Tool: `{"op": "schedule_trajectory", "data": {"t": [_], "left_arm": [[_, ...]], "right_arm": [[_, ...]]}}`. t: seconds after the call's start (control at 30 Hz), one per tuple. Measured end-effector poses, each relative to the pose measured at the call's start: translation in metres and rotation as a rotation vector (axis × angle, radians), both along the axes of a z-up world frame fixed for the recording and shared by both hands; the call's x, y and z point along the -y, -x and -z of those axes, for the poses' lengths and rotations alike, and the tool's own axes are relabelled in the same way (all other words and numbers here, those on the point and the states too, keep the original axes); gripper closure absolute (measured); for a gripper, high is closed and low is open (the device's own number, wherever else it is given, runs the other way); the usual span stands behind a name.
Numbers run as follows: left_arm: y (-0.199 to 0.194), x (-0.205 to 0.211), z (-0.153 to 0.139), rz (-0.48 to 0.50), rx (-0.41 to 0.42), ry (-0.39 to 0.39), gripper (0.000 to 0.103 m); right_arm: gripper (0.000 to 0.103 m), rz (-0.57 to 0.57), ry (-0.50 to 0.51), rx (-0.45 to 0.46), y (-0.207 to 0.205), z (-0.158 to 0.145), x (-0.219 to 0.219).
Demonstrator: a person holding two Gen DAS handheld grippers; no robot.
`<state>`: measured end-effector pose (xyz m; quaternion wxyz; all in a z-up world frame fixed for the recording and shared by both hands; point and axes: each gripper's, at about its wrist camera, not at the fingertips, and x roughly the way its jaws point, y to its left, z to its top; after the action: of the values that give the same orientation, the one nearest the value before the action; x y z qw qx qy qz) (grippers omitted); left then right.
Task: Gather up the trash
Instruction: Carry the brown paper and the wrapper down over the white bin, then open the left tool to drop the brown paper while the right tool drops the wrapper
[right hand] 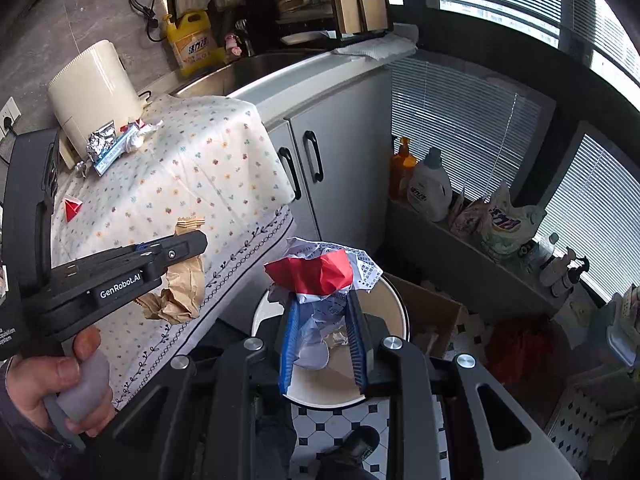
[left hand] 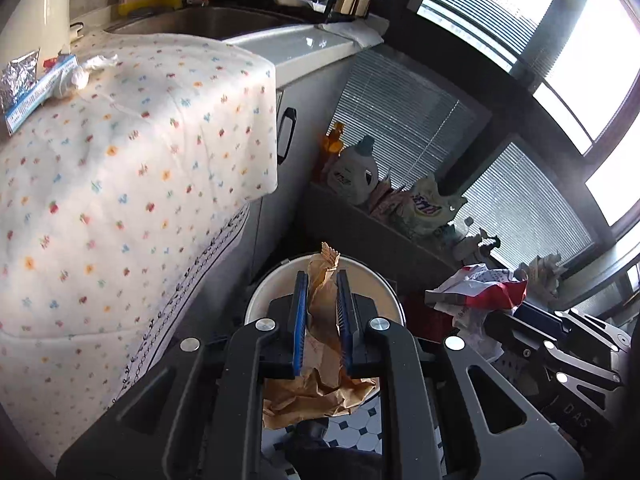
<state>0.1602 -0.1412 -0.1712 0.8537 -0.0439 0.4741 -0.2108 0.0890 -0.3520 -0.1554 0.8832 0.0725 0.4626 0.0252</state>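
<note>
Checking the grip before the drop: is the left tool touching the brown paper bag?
Touching. The left wrist view shows the left tool with both blue pads pressed against the crumpled brown paper bag.

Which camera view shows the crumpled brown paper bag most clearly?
The left wrist view: the brown paper bag fills the centre, pinched in the left gripper above the white bin. The right wrist view shows it smaller, from the side, partly hidden.

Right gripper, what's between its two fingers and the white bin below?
In the right wrist view, the right gripper is clamped on crumpled red and white paper; below it only air separates it from the white bin.
</note>
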Motion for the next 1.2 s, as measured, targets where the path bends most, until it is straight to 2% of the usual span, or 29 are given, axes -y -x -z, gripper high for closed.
{"op": "schedule_trajectory", "data": {"t": [0.43, 0.6, 0.67, 0.7, 0.77, 0.83, 0.93, 1.2], "left_arm": [[0.011, 0.033, 0.093, 0.011, -0.118, -0.062, 0.088], [0.008, 0.041, 0.117, 0.018, -0.139, -0.084, 0.088], [0.005, 0.043, 0.125, 0.031, -0.160, -0.067, 0.088], [0.004, 0.043, 0.127, 0.031, -0.158, -0.073, 0.085], [0.003, 0.044, 0.130, 0.025, -0.153, -0.099, 0.073], [0.002, 0.042, 0.129, 0.024, -0.146, -0.098, 0.056], [0.002, 0.040, 0.125, 0.014, -0.129, -0.119, 0.043], [-0.002, 0.021, 0.110, -0.045, -0.093, -0.174, 0.029]], "right_arm": [[0.080, -0.009, 0.007, -0.084, 0.004, 0.070, 0.018], [0.080, -0.003, 0.010, -0.105, 0.000, 0.092, 0.019], [0.080, 0.004, 0.006, -0.109, -0.002, 0.097, 0.019], [0.080, 0.006, 0.005, -0.109, -0.003, 0.099, 0.019], [0.080, 0.007, 0.002, -0.110, -0.005, 0.103, 0.017], [0.080, 0.005, -0.004, -0.111, -0.008, 0.105, 0.016], [0.080, 0.003, -0.006, -0.108, -0.012, 0.106, 0.014], [0.079, -0.001, -0.013, -0.096, -0.021, 0.106, 0.004]]}}
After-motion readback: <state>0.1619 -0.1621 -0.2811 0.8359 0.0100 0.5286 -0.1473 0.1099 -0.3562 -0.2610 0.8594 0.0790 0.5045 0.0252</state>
